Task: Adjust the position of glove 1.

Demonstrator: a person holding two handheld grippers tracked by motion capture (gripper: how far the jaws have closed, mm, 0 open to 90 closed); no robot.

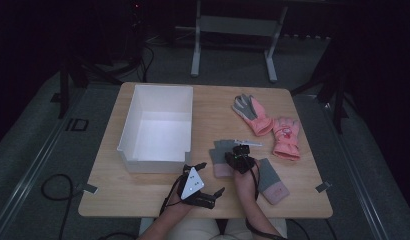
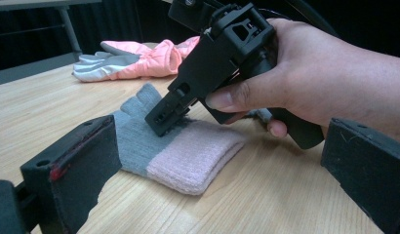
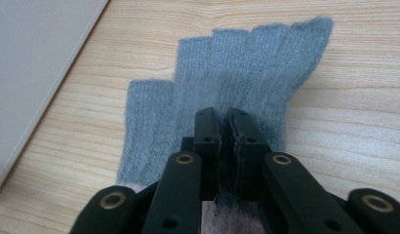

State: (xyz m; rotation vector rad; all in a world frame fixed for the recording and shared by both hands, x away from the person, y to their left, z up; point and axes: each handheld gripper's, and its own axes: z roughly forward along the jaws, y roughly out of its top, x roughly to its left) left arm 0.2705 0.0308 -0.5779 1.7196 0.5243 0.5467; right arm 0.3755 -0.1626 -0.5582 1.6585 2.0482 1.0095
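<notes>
High view shows the right hand-held gripper (image 1: 241, 156) pressed down on a grey knit glove with a pink cuff (image 1: 222, 156), which lies flat on the wooden surface (image 1: 143, 192) just right of the white bin (image 1: 156, 127). Right gripper view shows its jaws drawn almost together, pinching a fold of the grey knit near the palm, the glove's fingers fanning away from them; pinching at the middle probably lets the glove lift without trailing far. The left hand-held gripper (image 1: 208, 186) waits at the near edge, and in the left gripper view its jaws stand wide apart with nothing between them, aimed toward the glove as if ready to help. A matching grey glove (image 1: 271, 182) lies to the right of the hand, and two pink ski gloves (image 1: 267, 127) sit farther off to the right. With the open bin so near, the gloves seem meant to go into it.
</notes>
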